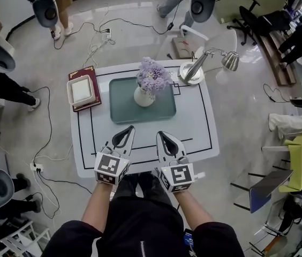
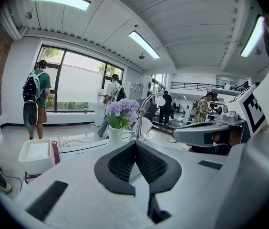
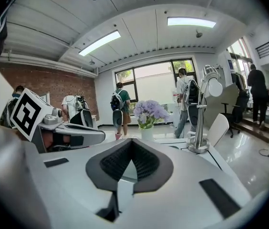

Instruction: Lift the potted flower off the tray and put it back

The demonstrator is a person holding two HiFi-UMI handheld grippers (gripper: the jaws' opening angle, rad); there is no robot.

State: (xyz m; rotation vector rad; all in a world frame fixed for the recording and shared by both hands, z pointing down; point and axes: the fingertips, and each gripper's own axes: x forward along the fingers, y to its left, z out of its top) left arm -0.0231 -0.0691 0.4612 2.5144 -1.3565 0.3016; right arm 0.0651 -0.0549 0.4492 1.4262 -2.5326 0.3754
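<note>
The left gripper and right gripper are both clenched tip to tip on nothing, side by side over the near part of the table. Beyond them the potted flower stands upright on the green tray, well apart from both. A desk lamp stands right of the tray, a white box left.

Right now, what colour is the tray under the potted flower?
The tray is a muted grey-green; the head view shows it best.
</note>
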